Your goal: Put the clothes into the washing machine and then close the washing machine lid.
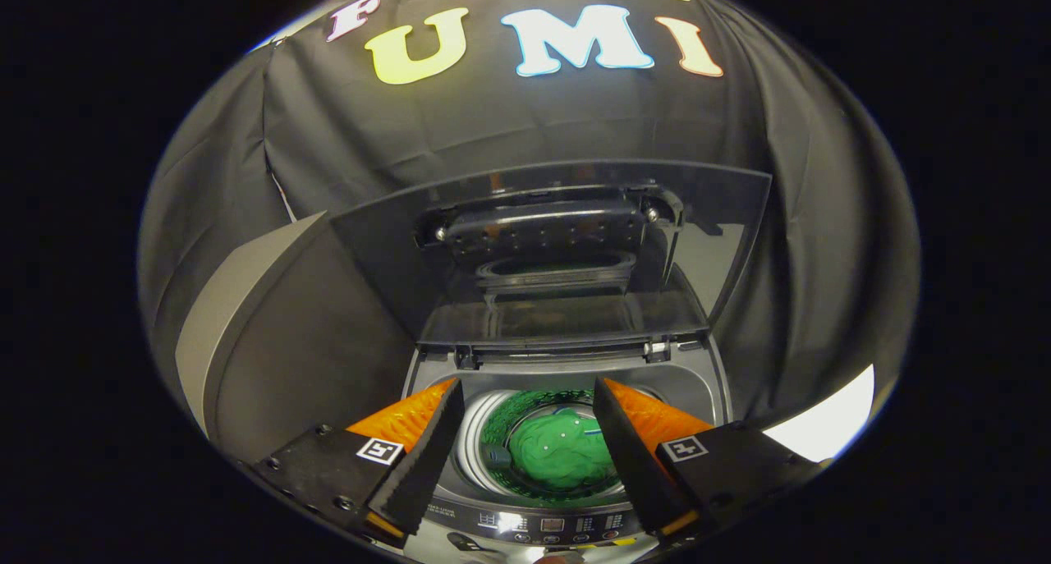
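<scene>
A top-loading washing machine (566,367) stands below me with its dark see-through lid (566,236) raised upright at the back. Down in the round drum lies a bunched green garment (558,457), seen through the gap between my fingers. My gripper (525,396) hangs above the drum opening, open, with nothing between the fingers. The left finger (419,457) and right finger (632,457) frame the drum on either side. The control panel (550,527) runs along the machine's front edge, just under the fingers.
A grey slanted panel (246,334) stands to the left of the machine. Black cloth walls close in behind and on both sides. A bright patch of floor (829,424) shows to the right of the machine.
</scene>
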A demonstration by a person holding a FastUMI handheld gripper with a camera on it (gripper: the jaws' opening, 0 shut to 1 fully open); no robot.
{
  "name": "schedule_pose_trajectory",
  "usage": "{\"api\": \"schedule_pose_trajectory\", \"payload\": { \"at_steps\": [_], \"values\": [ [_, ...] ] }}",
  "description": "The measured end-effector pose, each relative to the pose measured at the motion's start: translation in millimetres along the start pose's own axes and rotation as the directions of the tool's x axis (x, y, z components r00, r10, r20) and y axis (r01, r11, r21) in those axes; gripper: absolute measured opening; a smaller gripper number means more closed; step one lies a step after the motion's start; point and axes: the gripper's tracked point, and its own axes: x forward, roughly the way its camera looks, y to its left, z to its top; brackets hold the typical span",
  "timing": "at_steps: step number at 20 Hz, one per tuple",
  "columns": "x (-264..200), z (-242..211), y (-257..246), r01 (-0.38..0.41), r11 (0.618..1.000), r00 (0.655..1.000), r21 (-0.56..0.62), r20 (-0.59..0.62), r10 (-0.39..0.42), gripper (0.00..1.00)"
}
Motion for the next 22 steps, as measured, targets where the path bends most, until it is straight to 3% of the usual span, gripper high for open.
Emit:
{"api": "schedule_pose_trajectory", "payload": {
  "at_steps": [6, 14, 22],
  "values": [
    [-28, 36, 6, -0.008, 1.0, 0.998, 0.019, 0.065, 0.007, 0.98],
    [-77, 117, 30, -0.047, 0.999, 0.981, -0.006, 0.19, 0.047, 0.98],
    [-57, 180, 32, -0.028, 0.999, 0.975, -0.022, 0.219, 0.032, 0.98]
  ]
}}
